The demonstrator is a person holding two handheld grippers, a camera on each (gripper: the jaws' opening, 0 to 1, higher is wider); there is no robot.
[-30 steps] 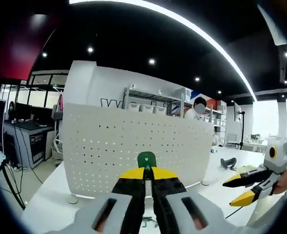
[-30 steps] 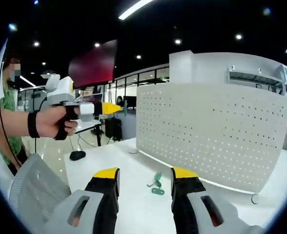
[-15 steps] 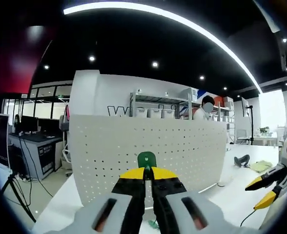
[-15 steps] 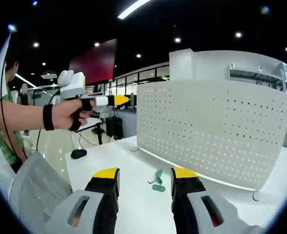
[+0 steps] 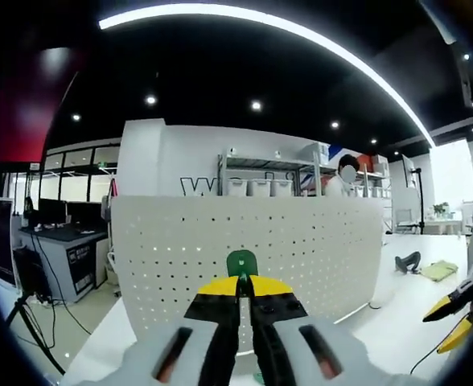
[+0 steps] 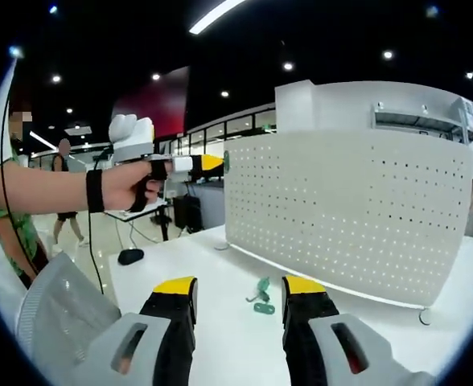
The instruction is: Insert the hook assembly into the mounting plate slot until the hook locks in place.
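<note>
One hook: green hook [image 5: 241,263] pinched at the left claw [image 5: 243,283] tips, raised before the pegboard [image 5: 301,241].
Left claw: pressed together on it.
Right claw [image 6: 238,291]: spread, low over the counter [image 6: 212,265].
Spare hooks [image 6: 261,297]: lying between its jaws, near the pegboard's foot.

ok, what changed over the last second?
In the right gripper view the left gripper, shut on the green hook, has moved right until the hook is at the edge of the pegboard. In the left gripper view the right gripper has slid toward the view's edge. Unchanged: right gripper open, spare green hooks on the table.
</note>
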